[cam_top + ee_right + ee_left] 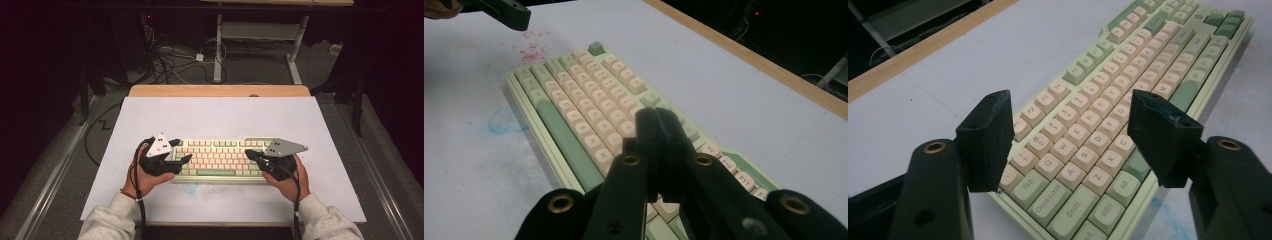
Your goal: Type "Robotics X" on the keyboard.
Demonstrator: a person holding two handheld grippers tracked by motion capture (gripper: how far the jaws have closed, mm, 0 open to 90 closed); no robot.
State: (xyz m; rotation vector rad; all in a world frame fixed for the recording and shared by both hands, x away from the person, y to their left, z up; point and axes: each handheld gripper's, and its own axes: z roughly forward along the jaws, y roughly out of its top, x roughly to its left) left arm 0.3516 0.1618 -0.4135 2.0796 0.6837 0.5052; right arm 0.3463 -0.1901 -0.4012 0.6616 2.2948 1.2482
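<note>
Keyboard (pixel 220 161), cream keys w/ green frame, lies near table (pixel 220 117) front edge. Left gripper (pixel 1070 125) spread over its left end; right gripper (pixel 658 125) pressed together over right end.

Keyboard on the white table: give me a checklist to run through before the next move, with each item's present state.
1. Cream and green mechanical keyboard lies flat on the white table top: ok.
2. Left gripper jaws open, straddling the keyboard's left end over the letter keys: ok.
3. Left pads pressing on the keyboard: not ok, they stand clear of it.
4. Right gripper jaws shut, nothing between them: ok.
5. Right gripper tip touching a key: cannot tell.
6. Red speckles and blue smear on the table lie clear of the keyboard: ok.
</note>
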